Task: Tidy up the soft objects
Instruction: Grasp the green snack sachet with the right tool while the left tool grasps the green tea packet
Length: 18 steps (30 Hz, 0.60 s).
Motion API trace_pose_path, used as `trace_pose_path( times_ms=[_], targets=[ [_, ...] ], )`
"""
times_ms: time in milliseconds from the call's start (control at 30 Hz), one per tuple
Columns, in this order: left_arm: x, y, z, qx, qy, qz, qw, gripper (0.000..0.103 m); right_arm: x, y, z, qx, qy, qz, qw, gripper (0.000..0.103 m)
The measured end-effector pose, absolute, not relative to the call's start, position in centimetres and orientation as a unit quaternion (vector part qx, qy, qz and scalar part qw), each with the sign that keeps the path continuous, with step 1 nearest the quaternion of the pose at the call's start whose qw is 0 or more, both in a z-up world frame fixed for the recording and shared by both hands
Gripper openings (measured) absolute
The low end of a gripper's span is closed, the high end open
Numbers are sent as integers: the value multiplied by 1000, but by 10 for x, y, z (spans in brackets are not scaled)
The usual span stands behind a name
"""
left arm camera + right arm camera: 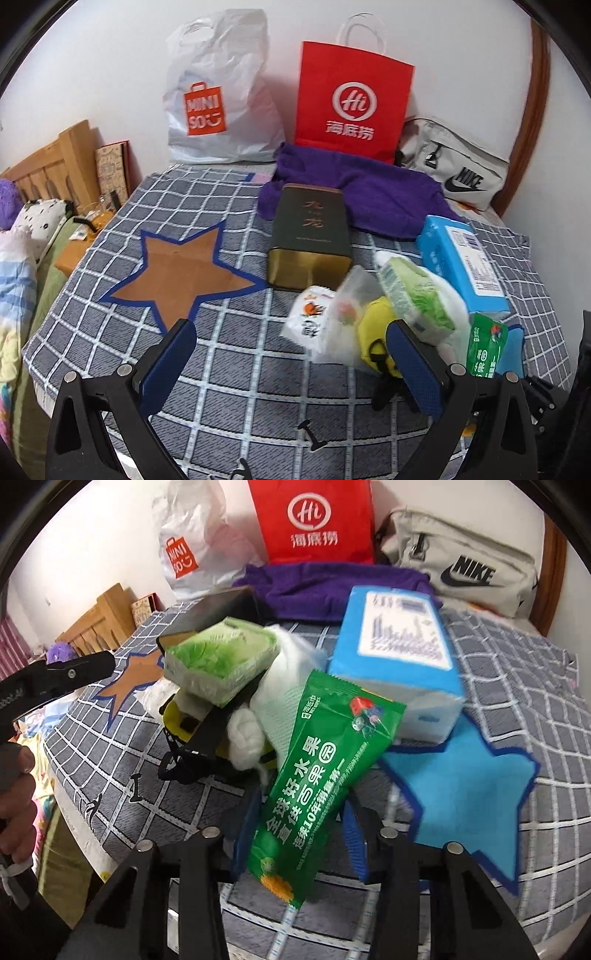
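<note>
R gripper (295,834) clamped on green wipes pack (314,771), near bed's front edge by blue star (469,794); L gripper (291,354) spread, empty; lift slow, squeeze lightly, avoid snagging pile.

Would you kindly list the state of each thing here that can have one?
Left gripper: open, fingers around nothing.
Right gripper: fingers either side of the green wipes packet; contact unclear.
Dark tin: lying on its side.
Red paper bag: upright against the wall.
White plastic bag: upright, crumpled.
Purple towel: spread loosely.
Blue tissue pack: lying flat.
</note>
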<state>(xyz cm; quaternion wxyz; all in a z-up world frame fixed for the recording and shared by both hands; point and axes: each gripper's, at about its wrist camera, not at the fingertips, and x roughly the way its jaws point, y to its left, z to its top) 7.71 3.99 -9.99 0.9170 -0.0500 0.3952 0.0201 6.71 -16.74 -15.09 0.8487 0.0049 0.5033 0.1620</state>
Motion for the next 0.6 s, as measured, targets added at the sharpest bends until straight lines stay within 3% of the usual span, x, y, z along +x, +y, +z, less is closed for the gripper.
trace_pose_path(
  times_ms=[133,167,200,467,600],
  targets=[
    [80,24,-96,-47,393,-8,918,103,65,-183,-140,15,495,162,854,37],
    [80,19,-95,-47,391,-16,919,103,65,-187,-138,18,496,163,853,23],
    [82,12,-94,-42,390,-25,919,103,66,-193,-139,20,499,165,850,18],
    [100,-32,-101,7,404,-56,913,103,73,-216,-150,67,501,178,844,17],
    [108,-44,-110,28,414,-53,908,103,71,-219,-143,78,485,201,848,11]
  ],
)
